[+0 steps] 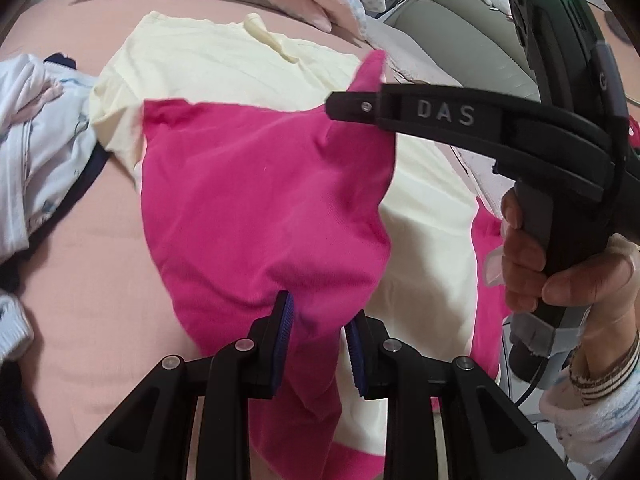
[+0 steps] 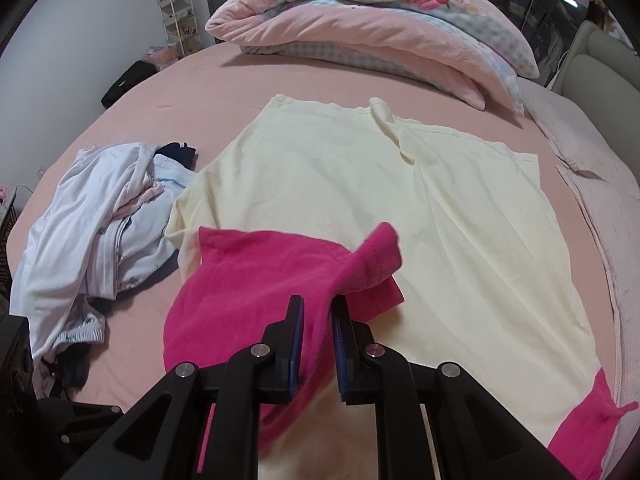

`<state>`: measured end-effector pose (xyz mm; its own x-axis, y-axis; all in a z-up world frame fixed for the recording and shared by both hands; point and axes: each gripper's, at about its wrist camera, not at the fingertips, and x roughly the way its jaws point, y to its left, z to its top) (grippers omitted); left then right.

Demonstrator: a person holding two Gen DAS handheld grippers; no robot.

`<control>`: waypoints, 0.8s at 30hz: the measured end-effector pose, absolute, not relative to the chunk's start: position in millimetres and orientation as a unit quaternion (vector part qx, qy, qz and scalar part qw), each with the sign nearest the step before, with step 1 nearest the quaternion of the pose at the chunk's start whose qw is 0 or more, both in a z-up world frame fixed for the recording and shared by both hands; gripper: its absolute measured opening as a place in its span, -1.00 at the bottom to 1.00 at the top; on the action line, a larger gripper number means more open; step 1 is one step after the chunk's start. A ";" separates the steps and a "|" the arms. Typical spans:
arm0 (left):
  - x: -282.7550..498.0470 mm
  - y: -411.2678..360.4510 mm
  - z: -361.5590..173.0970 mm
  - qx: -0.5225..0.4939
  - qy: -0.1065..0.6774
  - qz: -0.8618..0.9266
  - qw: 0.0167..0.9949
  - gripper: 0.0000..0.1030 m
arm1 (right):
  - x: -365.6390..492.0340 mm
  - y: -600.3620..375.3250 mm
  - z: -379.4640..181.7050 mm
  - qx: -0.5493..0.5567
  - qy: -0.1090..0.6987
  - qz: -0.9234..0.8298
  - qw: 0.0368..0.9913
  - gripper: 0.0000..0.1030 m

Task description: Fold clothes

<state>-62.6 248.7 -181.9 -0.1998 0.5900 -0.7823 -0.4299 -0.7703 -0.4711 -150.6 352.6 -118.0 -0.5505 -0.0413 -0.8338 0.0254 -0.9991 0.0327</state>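
Pink sheeting is covering the bed point(image 2: 224, 92), and a rolled pink and checked quilt point(image 2: 372, 28) is lying across its far end, with a grey padded headboard point(image 2: 592, 64) showing to the right. On the sheet a cream-yellow garment point(image 2: 360, 184) is lying spread flat, and a heap of white and navy clothes point(image 2: 96, 216) is sitting just beside its left edge. Both tongs are gripping a magenta sleeve point(image 1: 256, 200) of that garment and holding it lifted over the cream body. The left tongs point(image 1: 320, 344) are pinching the magenta cloth between their blue pads point(image 1: 285, 316). The right tongs point(image 2: 318, 344) are likewise clamped on a bunched fold of it, with the cuff end sticking out to the right. From the left camera, a hand point(image 1: 560, 268) is wrapping around the grip of the right tool. A second magenta sleeve point(image 2: 588, 420) is lying at the near right corner.
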 end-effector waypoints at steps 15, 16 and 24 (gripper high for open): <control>-70.6 245.4 -158.4 -0.551 -0.066 0.766 0.325 0.17 | -163.6 361.2 -113.9 0.508 -0.039 -0.860 0.012 0.38; -70.6 243.1 -154.8 -0.547 -0.070 0.767 0.329 0.18 | -160.8 364.7 -113.1 0.510 -0.050 -0.859 0.011 0.38; -75.5 231.5 -153.2 -0.550 -0.084 0.761 0.332 0.18 | -137.6 403.6 -119.3 0.523 -0.107 -0.844 -0.046 0.38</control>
